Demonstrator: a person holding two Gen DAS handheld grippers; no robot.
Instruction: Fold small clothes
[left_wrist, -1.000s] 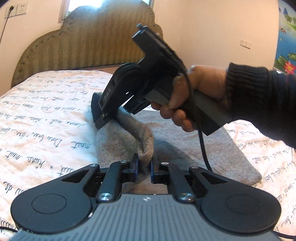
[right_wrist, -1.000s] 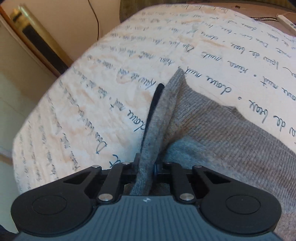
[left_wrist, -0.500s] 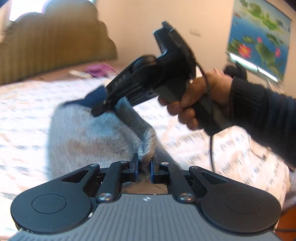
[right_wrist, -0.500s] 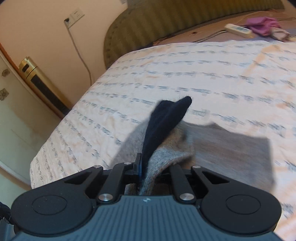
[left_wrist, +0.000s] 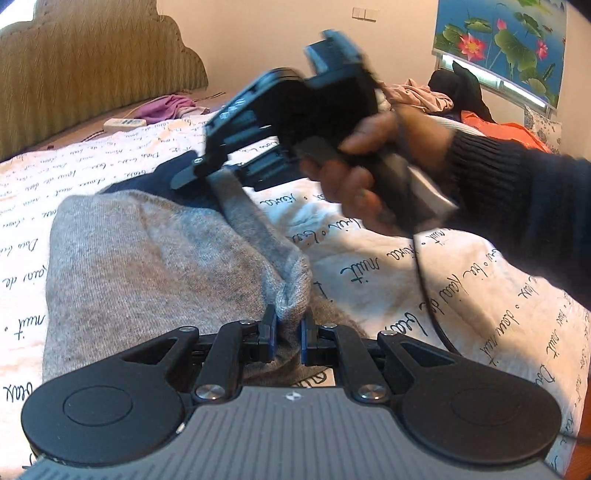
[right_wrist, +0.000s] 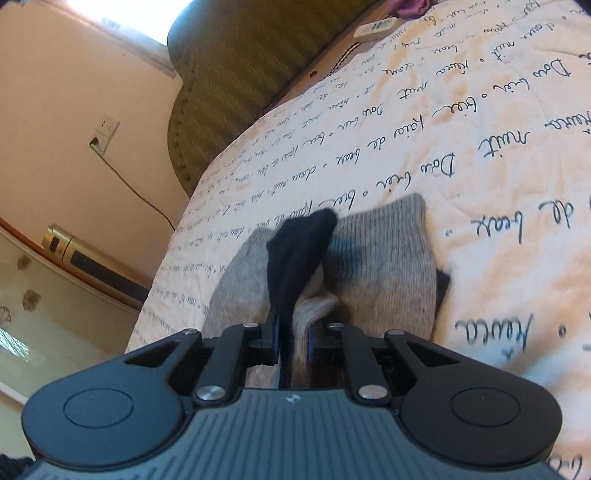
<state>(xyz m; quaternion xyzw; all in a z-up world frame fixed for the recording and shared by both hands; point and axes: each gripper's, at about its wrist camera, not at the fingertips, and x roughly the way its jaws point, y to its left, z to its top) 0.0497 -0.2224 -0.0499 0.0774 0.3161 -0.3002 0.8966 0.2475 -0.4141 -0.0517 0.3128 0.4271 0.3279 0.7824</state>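
Grey knitted sock with a navy toe (left_wrist: 147, 258) is lying doubled over on the script-printed bedspread (left_wrist: 406, 266), the left gripper (left_wrist: 289, 328) pinching its bunched edge. The right gripper (right_wrist: 293, 343), tilting downward, has just been loosening, fabric between its jaws, pads barely touching.

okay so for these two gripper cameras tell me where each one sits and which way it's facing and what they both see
Left wrist: rides on the left gripper, looking forward across the bed toward a lotus picture; shows its own fingers pinching the grey garment, plus the right gripper and the hand holding it.
Right wrist: rides on the right gripper, looking over the bed toward the headboard and wall; shows only its own fingers, the garment's grey and navy cloth between them.
Shared: the grey garment, the script-printed bedcover, the headboard.
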